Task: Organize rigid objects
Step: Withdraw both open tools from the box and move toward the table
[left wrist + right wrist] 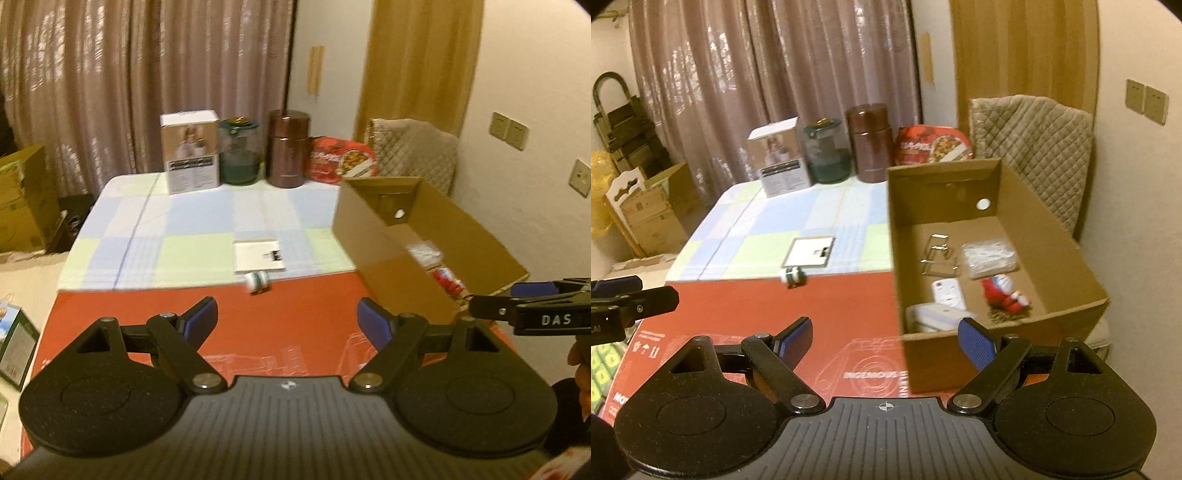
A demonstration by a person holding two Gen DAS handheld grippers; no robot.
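Left wrist view shows the left gripper (288,317) hovering over a flat red printed carton (295,314), its blue-padded jaws spread wide with nothing between them. Beyond the carton's far edge lies a pale checked blue-and-green tablecloth (192,221), and at the seam between the two sits a small green-and-white cylindrical object (259,283), blurred, just in front of a flat white card (259,255). Along the table's back stand a white product box (190,151), a clear glass jar with a green lid (239,151), a tall brown metal canister (289,147) and a red food packet (341,158). To the right an open brown cardboard box (373,236) rests on the red carton, and the right gripper (476,308) reaches in from the right edge beside it. Right wrist view shows that gripper's jaws also wide and empty, and inside the box a bent wire stand (938,258), a clear plastic bag (988,256), a white phone-like case (948,293) and a red-and-white figurine (1004,295).
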